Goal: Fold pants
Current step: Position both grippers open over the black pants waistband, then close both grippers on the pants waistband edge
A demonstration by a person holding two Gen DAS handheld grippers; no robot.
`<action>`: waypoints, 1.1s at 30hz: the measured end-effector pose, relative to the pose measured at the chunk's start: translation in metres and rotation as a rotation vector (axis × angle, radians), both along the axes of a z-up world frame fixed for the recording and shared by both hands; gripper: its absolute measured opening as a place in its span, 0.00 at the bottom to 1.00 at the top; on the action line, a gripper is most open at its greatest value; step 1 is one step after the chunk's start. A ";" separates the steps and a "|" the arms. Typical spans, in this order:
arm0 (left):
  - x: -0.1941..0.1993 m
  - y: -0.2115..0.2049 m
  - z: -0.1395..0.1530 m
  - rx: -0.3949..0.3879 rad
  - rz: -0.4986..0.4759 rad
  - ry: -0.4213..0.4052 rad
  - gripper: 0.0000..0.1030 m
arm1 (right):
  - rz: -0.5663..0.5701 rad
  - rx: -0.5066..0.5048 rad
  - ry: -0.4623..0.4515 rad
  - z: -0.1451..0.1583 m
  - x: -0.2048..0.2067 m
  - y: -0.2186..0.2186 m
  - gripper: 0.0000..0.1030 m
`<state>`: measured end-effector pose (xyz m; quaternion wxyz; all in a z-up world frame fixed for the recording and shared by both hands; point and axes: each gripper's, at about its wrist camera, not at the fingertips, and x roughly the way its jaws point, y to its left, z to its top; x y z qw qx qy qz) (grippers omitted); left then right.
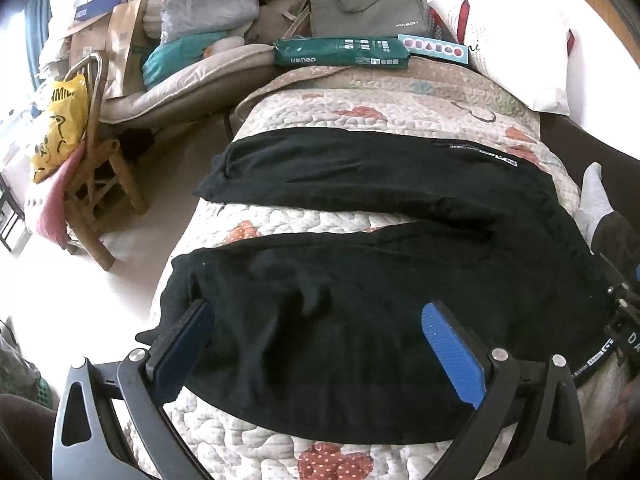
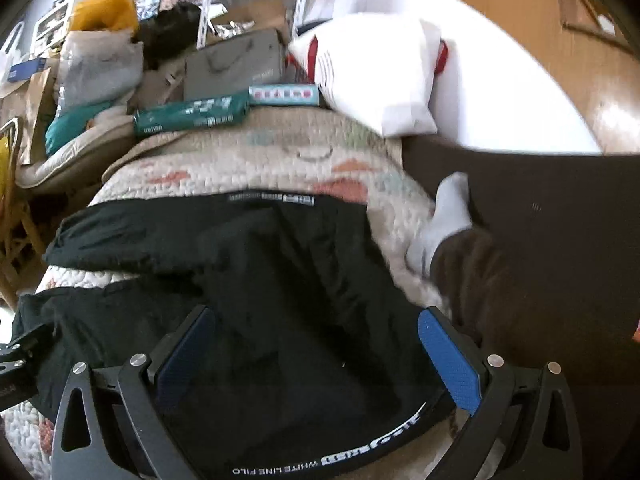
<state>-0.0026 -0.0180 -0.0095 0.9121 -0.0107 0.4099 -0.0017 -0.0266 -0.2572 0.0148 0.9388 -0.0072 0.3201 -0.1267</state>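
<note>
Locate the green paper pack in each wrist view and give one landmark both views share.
Left wrist: green paper pack lies upper centre, at the quilt's far edge, in front of the grey bag.
Right wrist: green paper pack lies upper left of centre, same edge.
Shared landmark: the white pillow, to its right.

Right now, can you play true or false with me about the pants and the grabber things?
1. The black pants lie spread on the quilt with legs apart. True.
2. The left gripper is squeezing the pants. False: its jaws are open above the near leg.
3. The right gripper is open over the waistband. True.
4. The pants are folded in half. False: both legs are still flat, side by side.
5. A green package sits beyond the pants. True.
</note>
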 end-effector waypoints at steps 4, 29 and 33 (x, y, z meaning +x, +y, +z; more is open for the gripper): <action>0.001 0.001 0.000 -0.005 0.007 0.008 1.00 | 0.026 0.008 0.006 -0.004 0.000 0.003 1.00; 0.057 0.043 0.045 -0.100 -0.053 0.051 1.00 | 0.230 -0.004 0.053 0.057 0.046 0.000 1.00; 0.117 0.074 0.051 -0.104 -0.082 0.012 1.00 | 0.342 0.047 0.130 0.066 0.097 -0.006 1.00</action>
